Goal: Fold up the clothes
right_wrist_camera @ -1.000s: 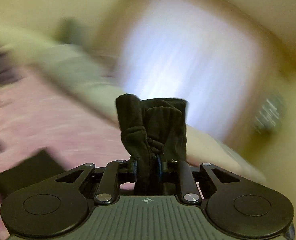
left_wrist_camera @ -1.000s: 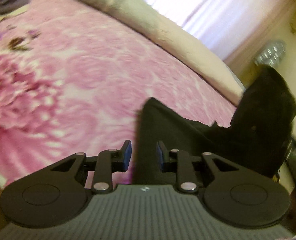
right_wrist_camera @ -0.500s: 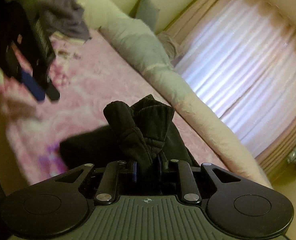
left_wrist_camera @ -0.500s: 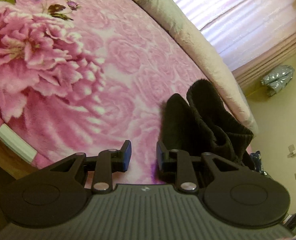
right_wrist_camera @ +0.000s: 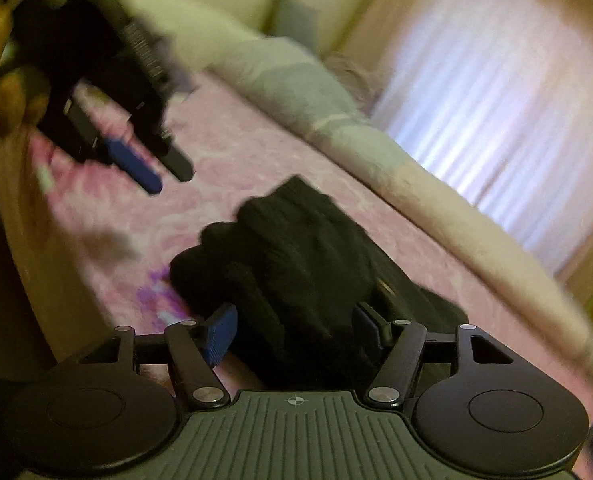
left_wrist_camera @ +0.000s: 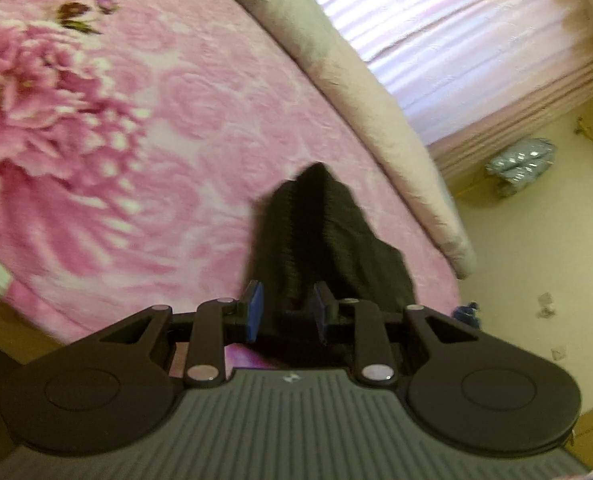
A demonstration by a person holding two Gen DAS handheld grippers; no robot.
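Here a black ribbed garment (right_wrist_camera: 296,256) is seen bunched on the pink bedspread (left_wrist_camera: 144,128); it lies between the jaws of the right gripper (right_wrist_camera: 292,334), which have just been opened wide, with no pad pressed on it. The left gripper (right_wrist_camera: 164,174) is seen narrowly parted in the air, with nothing held.

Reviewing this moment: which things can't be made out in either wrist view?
- Black garment: near end hidden behind the left gripper; type unclear.
- Left gripper's hold, right wrist view: motion blur.
- Silvery bundle on the floor: too small.
- Right gripper: garment's contact with its open jaws blurred.
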